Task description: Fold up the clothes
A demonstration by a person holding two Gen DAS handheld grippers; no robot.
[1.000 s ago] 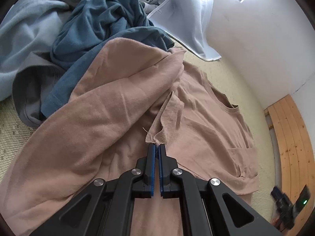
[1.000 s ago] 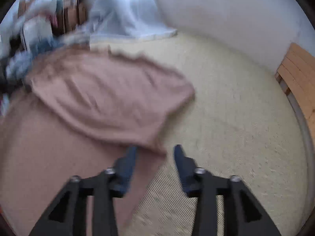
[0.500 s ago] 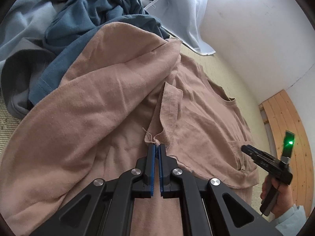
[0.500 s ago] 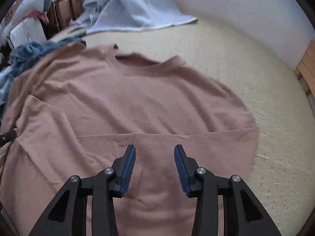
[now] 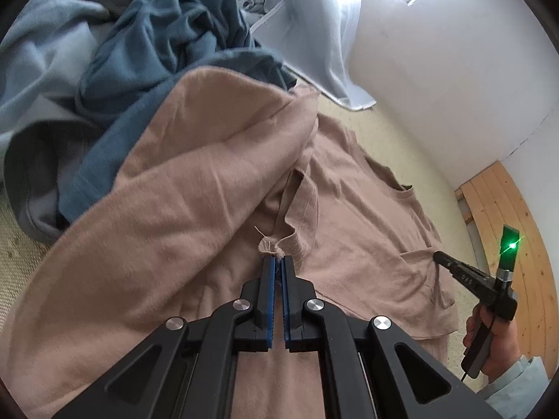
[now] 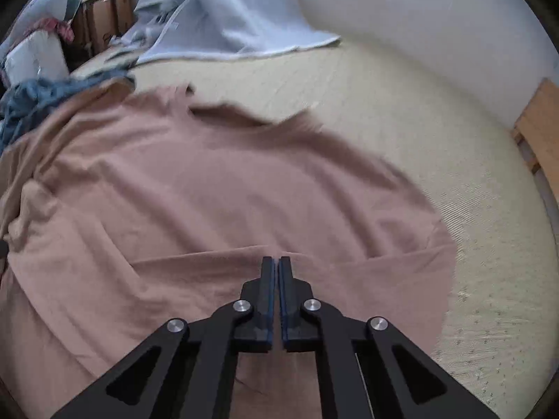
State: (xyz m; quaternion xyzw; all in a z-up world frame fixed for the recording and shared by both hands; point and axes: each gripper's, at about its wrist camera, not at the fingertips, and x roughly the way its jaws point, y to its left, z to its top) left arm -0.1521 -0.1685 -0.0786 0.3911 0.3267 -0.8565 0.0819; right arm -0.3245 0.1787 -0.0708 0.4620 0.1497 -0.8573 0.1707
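Note:
A tan T-shirt (image 5: pixel 195 174) lies spread on a cream bed surface (image 6: pixel 401 104), its left side folded over in a thick roll. My left gripper (image 5: pixel 278 258) is shut on a bunched sleeve corner of that shirt. In the right wrist view the tan T-shirt (image 6: pixel 209 181) fills the middle, neckline at the far side. My right gripper (image 6: pixel 278 260) is shut at a folded edge across the shirt, and cloth seems pinched at its tips. The left wrist view shows the right gripper (image 5: pixel 438 256) at the shirt's right side, held by a hand (image 5: pixel 496 345).
A heap of dark blue clothes (image 5: pixel 167 35), a grey garment (image 5: pixel 31 160) and light blue cloth (image 5: pixel 31 52) lie beyond the shirt's left side. A white sheet (image 6: pixel 244 17) hangs at the far wall. Wooden slats (image 5: pixel 506 209) border the right edge. Cardboard boxes (image 6: pixel 101 17) stand far left.
My right gripper swung over the shirt and went from open to shut at the folded edge. The left gripper kept its hold on the sleeve corner and barely moved.

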